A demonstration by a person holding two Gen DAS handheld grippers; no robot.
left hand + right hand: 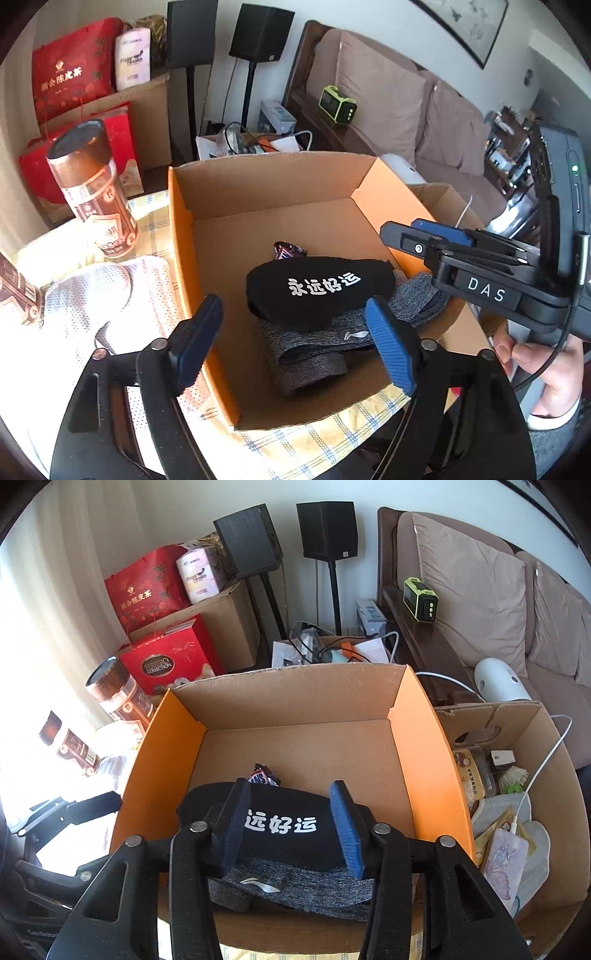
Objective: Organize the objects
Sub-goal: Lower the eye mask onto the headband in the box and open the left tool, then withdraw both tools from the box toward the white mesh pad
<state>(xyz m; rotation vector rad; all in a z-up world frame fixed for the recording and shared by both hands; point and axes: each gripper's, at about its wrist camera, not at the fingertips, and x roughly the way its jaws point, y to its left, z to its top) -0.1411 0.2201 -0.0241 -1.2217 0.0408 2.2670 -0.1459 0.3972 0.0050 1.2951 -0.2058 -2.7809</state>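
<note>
1. Box (280,221) first: orange-sided cardboard, open-topped, standing on the checked tabletop (314,443) and stretching ahead of both my sets of fingers; my left gripper (295,343) straddles its near left wall.
2. White mesh cloth (110,295) lies outside the box, left of my left fingers, beside two brown jars (96,192). I judge these are still to be sorted.
3. Grey sock (295,886) lies folded on the box floor, just under my right fingers.
4. Black sock (280,823) with white lettering rests on top of the grey one, between the fingers of my right gripper (291,827).
5. Candy wrapper (263,775) sits just beyond the black sock, past my fingertips.
6. Both grippers are spread and grasp nothing; the right fingers flank the black sock, apparently without pinching it.
7. Step in hand, as I judge it: placing the black sock in the box. The next move calls for lifting my right fingers clear, then swinging the left ones toward the mesh cloth.
</note>
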